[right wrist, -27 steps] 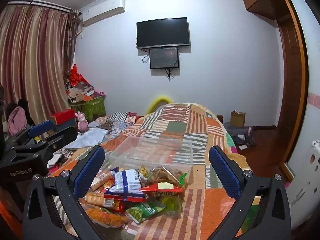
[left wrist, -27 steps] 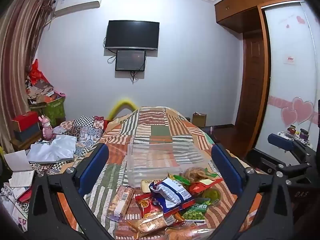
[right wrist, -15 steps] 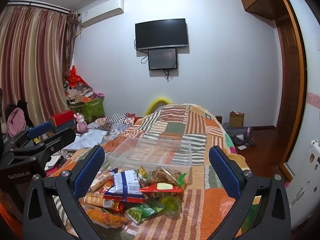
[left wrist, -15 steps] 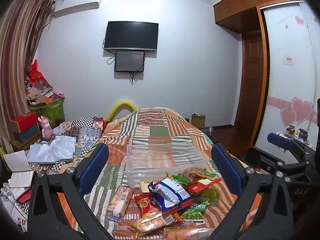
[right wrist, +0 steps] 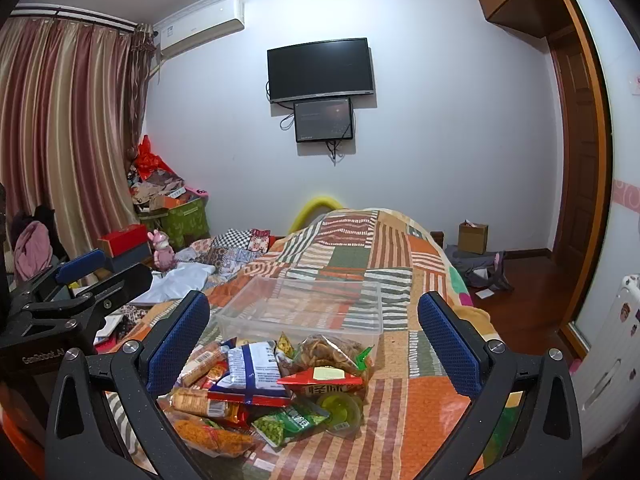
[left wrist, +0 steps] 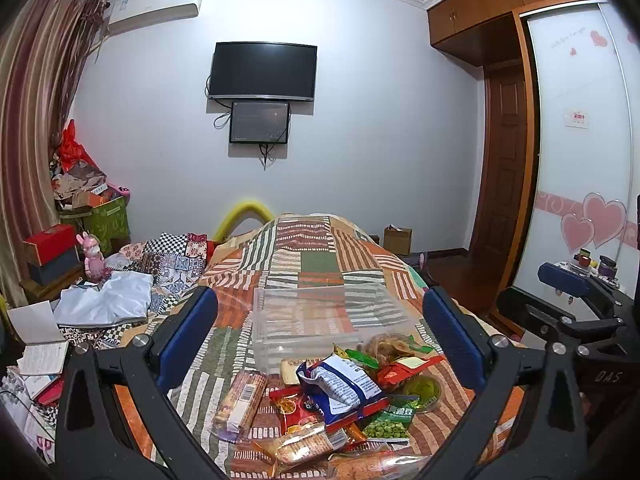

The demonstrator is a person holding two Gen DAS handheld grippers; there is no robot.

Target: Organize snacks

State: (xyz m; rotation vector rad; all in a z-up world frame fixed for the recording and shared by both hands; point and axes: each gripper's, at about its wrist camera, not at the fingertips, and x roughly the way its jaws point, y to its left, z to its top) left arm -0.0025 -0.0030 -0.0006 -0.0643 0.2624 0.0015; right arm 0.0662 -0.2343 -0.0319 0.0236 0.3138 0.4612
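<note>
A pile of snack packets (left wrist: 332, 404) lies on the patchwork bed quilt (left wrist: 316, 264), with a blue-and-white bag (left wrist: 340, 384) on top; the pile also shows in the right wrist view (right wrist: 264, 392). Just behind it stands an empty clear plastic bin (left wrist: 316, 320), also seen in the right wrist view (right wrist: 304, 308). My left gripper (left wrist: 320, 332) is open and empty, held above the pile. My right gripper (right wrist: 312, 336) is open and empty, to the right of the left one. The right gripper shows at the right edge of the left view (left wrist: 568, 312).
Clothes, a pink toy rabbit (left wrist: 94, 256) and boxes (left wrist: 52, 248) crowd the left side of the bed. Books (left wrist: 36, 344) lie at the left. A cardboard box (right wrist: 472, 238) and clothes sit on the wooden floor at the right. A wardrobe door (left wrist: 580, 160) stands close on the right.
Both views have shifted very slightly; the grippers stay open above the pile and nothing on the bed has moved.
</note>
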